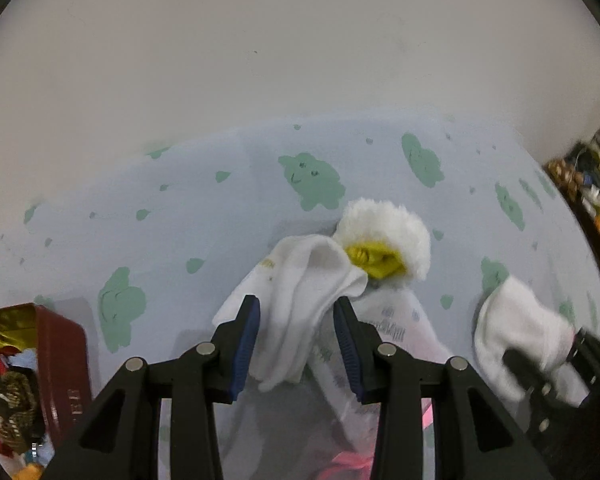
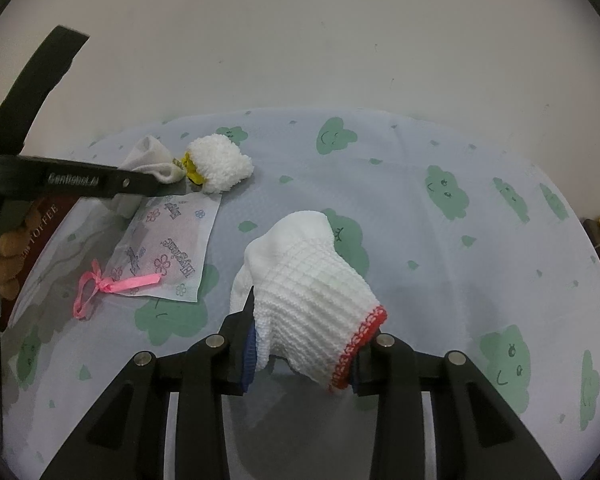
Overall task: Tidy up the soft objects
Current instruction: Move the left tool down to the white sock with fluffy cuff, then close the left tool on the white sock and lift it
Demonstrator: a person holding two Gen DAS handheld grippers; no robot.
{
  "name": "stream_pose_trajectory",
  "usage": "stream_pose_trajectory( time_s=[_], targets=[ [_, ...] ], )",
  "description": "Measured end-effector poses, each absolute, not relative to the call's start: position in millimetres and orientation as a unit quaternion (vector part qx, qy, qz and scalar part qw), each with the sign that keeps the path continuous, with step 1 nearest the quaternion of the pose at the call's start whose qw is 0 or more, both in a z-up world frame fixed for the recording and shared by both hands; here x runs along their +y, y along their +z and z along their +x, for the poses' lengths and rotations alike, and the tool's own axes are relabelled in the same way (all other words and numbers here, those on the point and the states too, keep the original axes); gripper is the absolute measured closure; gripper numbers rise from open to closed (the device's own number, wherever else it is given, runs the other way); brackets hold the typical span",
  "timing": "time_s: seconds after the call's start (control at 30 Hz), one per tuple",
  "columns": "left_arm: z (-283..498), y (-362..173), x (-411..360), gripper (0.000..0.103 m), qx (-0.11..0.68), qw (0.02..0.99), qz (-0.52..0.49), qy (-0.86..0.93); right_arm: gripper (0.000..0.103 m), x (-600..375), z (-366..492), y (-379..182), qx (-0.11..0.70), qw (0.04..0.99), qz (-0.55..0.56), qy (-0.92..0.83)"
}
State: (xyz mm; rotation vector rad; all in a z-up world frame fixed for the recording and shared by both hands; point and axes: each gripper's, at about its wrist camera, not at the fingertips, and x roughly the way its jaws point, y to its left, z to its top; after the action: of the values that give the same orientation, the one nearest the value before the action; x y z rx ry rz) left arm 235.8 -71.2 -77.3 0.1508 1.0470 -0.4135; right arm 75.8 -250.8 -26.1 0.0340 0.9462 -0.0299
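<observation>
My left gripper (image 1: 296,312) is open around a white sock (image 1: 304,292) that lies on a translucent printed pouch (image 1: 392,320); the sock hangs between the blue pads without being squeezed. A fluffy white sock with a yellow tag (image 1: 384,236) lies just beyond. My right gripper (image 2: 304,344) is shut on a white knit glove with a red cuff (image 2: 308,284), held above the cloud-print cloth (image 2: 460,280). The glove (image 1: 516,328) also shows at the right of the left wrist view. The pouch (image 2: 168,244) with a pink ribbon (image 2: 112,284) lies left in the right wrist view.
A dark red toffee tin (image 1: 60,364) with wrapped sweets sits at the left. A wall rises behind the cloth-covered surface. Cluttered shelves (image 1: 592,184) stand at the far right. The left gripper's body (image 2: 60,182) crosses the right wrist view's left side.
</observation>
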Motion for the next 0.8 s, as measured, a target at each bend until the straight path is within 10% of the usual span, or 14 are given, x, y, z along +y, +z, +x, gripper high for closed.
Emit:
stream_pose_trajectory(
  time_s=[0.23, 0.8],
  targets=[
    [234, -72, -67, 0.088, 0.487, 0.852, 0.057, -0.185, 0.07, -253, 76, -27, 0.456, 0.889, 0.023, -0.012],
    [192, -24, -58, 0.089, 0.474, 0.861, 0.066, -0.173, 0.07, -254, 76, -26, 0.457, 0.889, 0.029, -0.011]
  ],
)
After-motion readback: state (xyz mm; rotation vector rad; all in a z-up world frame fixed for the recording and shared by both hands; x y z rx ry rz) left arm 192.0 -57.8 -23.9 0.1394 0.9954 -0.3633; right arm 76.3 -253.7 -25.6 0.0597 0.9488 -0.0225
